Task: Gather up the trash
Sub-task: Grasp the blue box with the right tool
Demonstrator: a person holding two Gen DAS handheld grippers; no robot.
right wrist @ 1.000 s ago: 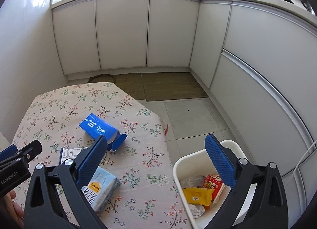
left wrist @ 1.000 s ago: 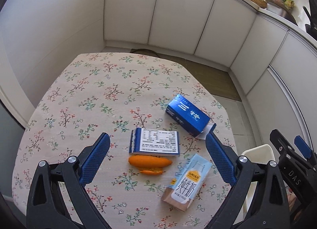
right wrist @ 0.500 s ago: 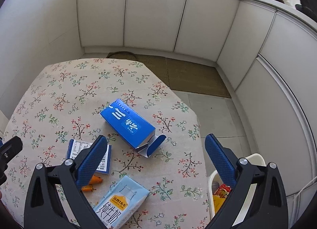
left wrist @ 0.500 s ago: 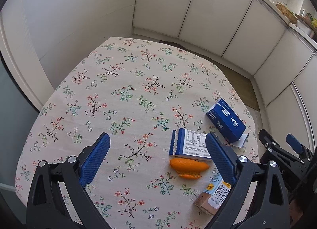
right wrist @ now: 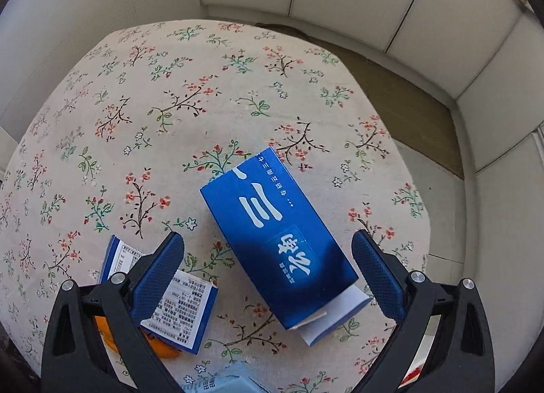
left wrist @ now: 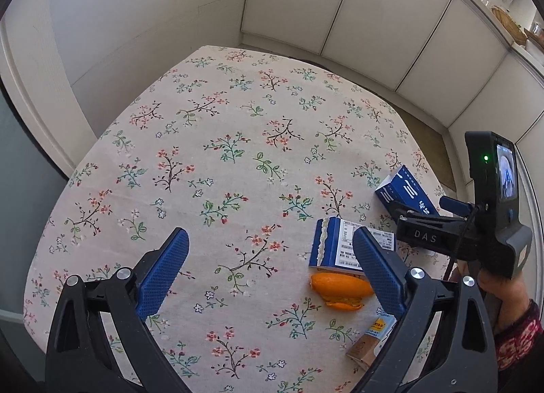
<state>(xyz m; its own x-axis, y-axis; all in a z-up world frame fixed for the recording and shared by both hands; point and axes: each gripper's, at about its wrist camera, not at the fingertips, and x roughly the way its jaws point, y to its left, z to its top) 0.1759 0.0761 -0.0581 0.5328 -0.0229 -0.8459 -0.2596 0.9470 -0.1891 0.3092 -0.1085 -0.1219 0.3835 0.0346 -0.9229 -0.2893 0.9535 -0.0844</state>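
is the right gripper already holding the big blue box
No, the right gripper is open, its fingers either side of the big blue box, which lies flat on the floral tablecloth.

Three cartons — blue box (right wrist: 278,240), flattened carton (left wrist: 340,250), milk carton (left wrist: 370,342) — one orange peel (left wrist: 340,289).

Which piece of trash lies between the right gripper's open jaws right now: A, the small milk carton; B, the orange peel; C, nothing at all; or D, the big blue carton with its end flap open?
D: in the right wrist view the big blue carton lies on the tablecloth between the right gripper's spread jaws.
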